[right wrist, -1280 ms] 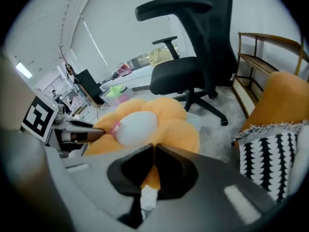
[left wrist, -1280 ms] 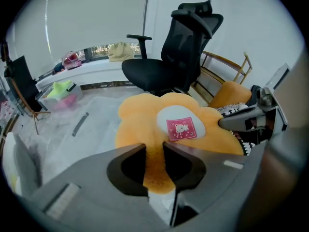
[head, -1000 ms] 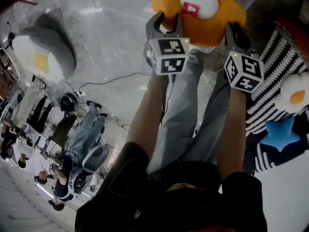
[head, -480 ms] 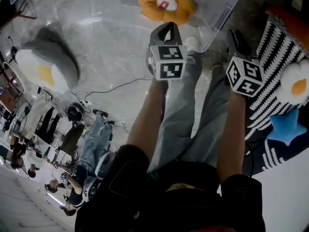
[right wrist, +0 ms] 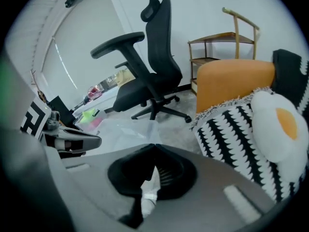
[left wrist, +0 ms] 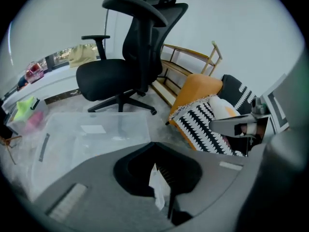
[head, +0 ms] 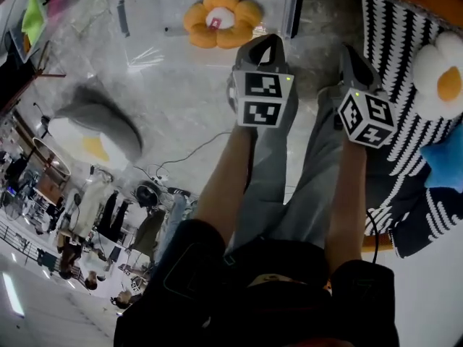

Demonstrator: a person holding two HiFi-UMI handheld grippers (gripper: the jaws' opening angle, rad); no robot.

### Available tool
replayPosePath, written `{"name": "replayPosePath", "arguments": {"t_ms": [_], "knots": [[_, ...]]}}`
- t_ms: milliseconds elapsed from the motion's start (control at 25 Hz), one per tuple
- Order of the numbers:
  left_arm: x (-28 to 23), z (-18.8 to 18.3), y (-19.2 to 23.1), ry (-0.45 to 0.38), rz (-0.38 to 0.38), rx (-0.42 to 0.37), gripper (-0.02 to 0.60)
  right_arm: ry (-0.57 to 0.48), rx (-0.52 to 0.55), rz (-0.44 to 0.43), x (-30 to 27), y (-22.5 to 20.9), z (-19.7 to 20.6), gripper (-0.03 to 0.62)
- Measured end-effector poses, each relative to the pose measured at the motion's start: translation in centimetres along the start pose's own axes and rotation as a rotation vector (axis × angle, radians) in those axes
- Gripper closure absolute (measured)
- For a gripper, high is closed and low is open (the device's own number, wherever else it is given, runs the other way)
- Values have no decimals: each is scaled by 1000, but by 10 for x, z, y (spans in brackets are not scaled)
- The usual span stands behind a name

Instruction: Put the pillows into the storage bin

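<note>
An orange flower pillow (head: 217, 26) with a white centre lies inside the clear storage bin (head: 137, 20) on the floor. My left gripper (head: 266, 42) hangs just right of the bin's near corner, shut and empty. My right gripper (head: 352, 52) is beside it, nearer the sofa, also shut with nothing in it. A fried-egg pillow (head: 438, 74) (right wrist: 277, 124) rests on the black-and-white throw (head: 394, 56), with a blue star pillow (head: 445, 166) below it. In the left gripper view the bin (left wrist: 91, 129) sits ahead, and the jaws (left wrist: 153, 144) meet.
Another egg pillow with a grey back (head: 94, 132) lies on the floor at the left. A black office chair (left wrist: 130, 57) and a wooden shelf (right wrist: 222, 47) stand beyond the bin. The orange sofa (right wrist: 231, 76) borders the right side. A cable (head: 188, 147) runs over the floor.
A second ago both grippers squeezed the flower pillow between them; it was let go and now lies in the bin. Both grippers have drawn back toward the sofa.
</note>
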State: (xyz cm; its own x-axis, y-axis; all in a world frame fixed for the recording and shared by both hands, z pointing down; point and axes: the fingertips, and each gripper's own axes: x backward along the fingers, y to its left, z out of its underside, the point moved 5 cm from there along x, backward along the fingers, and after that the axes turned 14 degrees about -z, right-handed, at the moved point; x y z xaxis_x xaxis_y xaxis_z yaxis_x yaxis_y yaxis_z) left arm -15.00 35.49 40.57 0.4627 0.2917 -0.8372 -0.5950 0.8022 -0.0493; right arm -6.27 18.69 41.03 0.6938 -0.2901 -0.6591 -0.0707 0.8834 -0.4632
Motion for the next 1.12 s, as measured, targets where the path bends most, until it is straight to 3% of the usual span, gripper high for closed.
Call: {"name": "replayPosePath", "arguments": {"t_ms": [680, 1120], "knots": [[-10, -75, -245, -41, 200, -237, 571, -178, -218, 298, 177, -186, 20, 591], [-28, -98, -379, -44, 227, -305, 569, -190, -240, 425, 259, -301, 33, 591]]}}
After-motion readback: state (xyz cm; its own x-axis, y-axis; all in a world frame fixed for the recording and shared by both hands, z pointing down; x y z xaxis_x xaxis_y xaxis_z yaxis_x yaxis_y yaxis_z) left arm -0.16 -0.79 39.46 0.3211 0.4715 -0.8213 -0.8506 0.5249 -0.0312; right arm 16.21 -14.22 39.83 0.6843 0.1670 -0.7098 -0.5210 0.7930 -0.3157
